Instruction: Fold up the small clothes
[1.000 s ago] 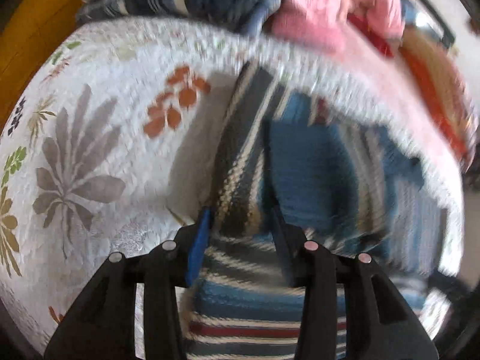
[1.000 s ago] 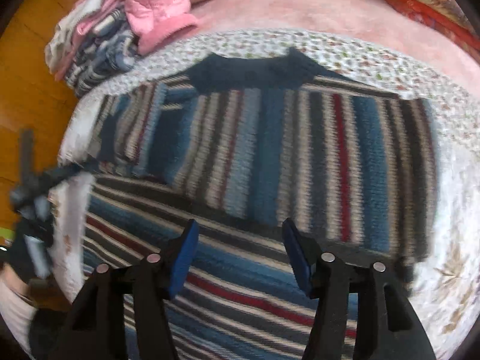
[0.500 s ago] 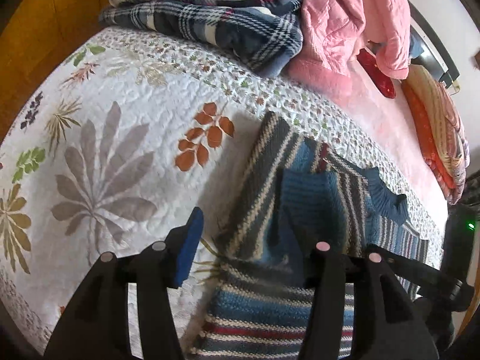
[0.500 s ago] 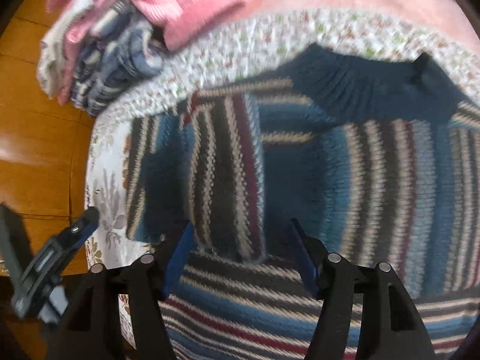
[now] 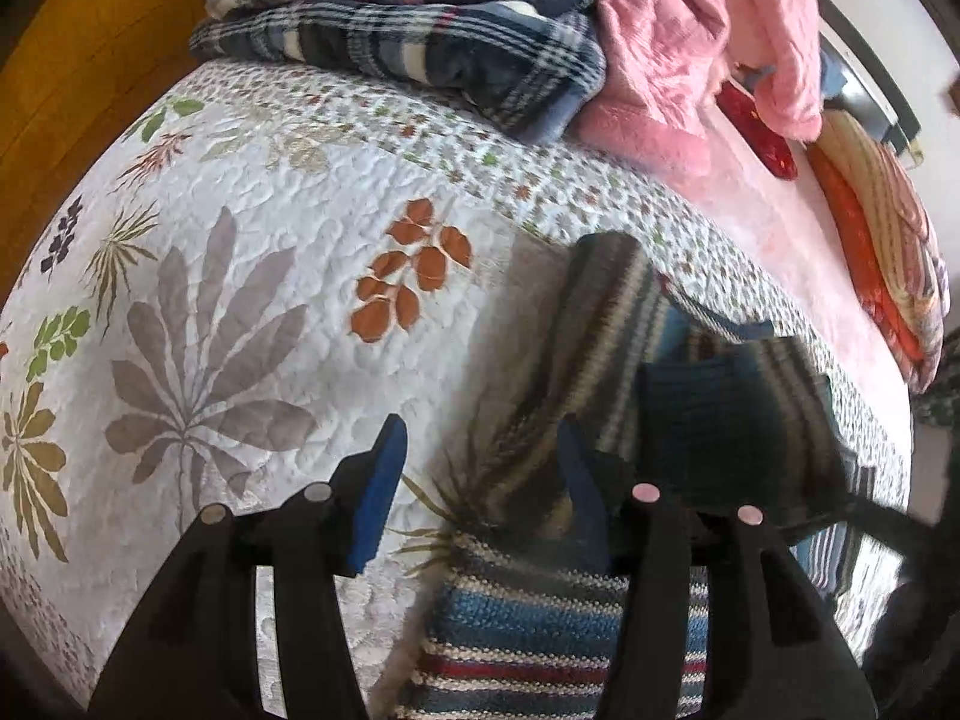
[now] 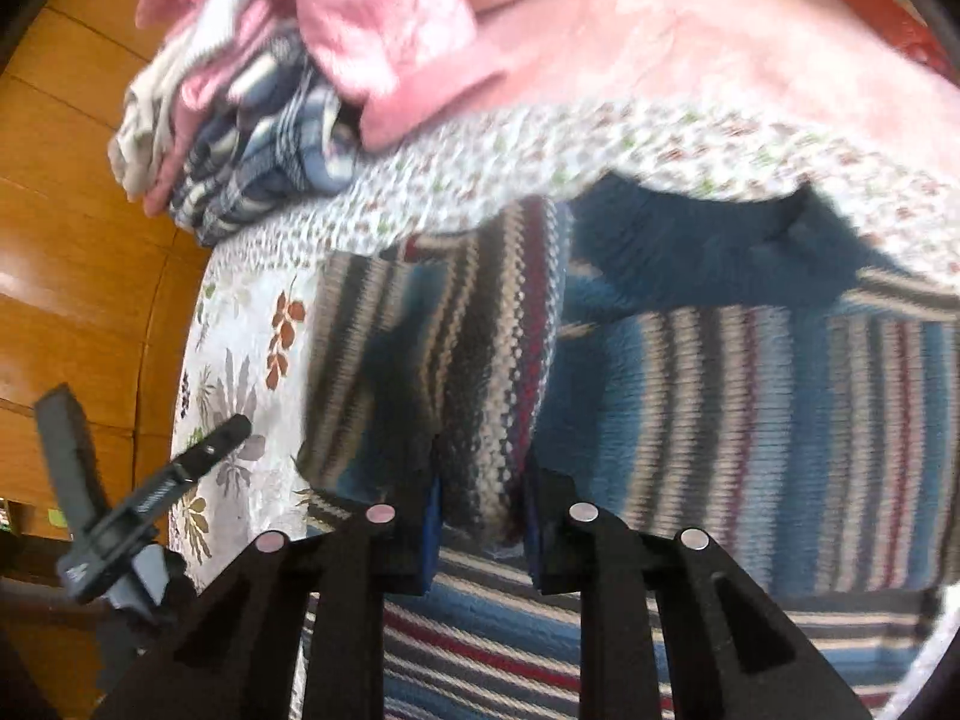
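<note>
Sweater (image 6: 750, 420) flat on quilt (image 5: 270, 240); folded clothes pile (image 5: 408, 42) behind, at quilt's far edge.

Blue-striped sweater (image 6: 750, 396) (red, cream lines), white floral quilt (image 5: 270, 228)

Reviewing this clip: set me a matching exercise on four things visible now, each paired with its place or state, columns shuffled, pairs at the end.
Things
1. left gripper
2. right gripper
3. plaid clothes stack
4. striped sweater

Places or states
A. lies spread on the floral quilt, one sleeve folded over its body
B. closed on a fold of striped knit
C. open above the quilt at the sweater's edge, holding nothing
D. piled at the far edge of the quilt, beside pink clothes

Pairs: 1-C, 2-B, 3-D, 4-A
</note>
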Demonstrator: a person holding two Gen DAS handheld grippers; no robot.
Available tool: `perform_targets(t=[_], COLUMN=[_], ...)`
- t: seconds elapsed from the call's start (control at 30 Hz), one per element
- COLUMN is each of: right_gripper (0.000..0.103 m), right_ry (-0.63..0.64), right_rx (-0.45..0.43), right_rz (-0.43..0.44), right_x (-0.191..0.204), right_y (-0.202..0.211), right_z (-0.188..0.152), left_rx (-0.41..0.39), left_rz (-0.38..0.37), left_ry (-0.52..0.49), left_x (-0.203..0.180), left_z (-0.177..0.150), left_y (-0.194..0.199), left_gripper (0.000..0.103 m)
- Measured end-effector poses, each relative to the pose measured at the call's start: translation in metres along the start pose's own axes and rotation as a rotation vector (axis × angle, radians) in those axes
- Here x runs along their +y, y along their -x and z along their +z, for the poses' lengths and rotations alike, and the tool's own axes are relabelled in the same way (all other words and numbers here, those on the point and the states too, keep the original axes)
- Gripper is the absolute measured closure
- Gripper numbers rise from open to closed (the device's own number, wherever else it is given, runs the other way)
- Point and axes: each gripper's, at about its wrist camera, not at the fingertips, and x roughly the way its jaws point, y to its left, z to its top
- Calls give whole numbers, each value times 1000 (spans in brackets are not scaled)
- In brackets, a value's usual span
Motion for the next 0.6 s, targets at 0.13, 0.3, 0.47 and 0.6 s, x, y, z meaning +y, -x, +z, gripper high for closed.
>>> perform_targets(t=[0.13, 0.3, 0.47, 0.6], right_gripper=[81, 79, 66, 64], right_ry=[-23, -80, -34, 91], right_rx=[-1, 62, 52, -77], right_rz=[-53, -99, -195, -347], right_x=[-29, -58, -52, -19], right_y=[7, -31, -33, 0], right_z=[-3, -14, -18, -19], left_rx=[22, 84, 139, 85], left_rz=[15, 68, 107, 90], left_ry=[-65, -164, -192, -157], left_x=[-17, -35, -33, -30], left_z=[-8, -25, -35, -24], left_y=[-9, -34, -53, -37], left_gripper=[51, 50, 49, 50])
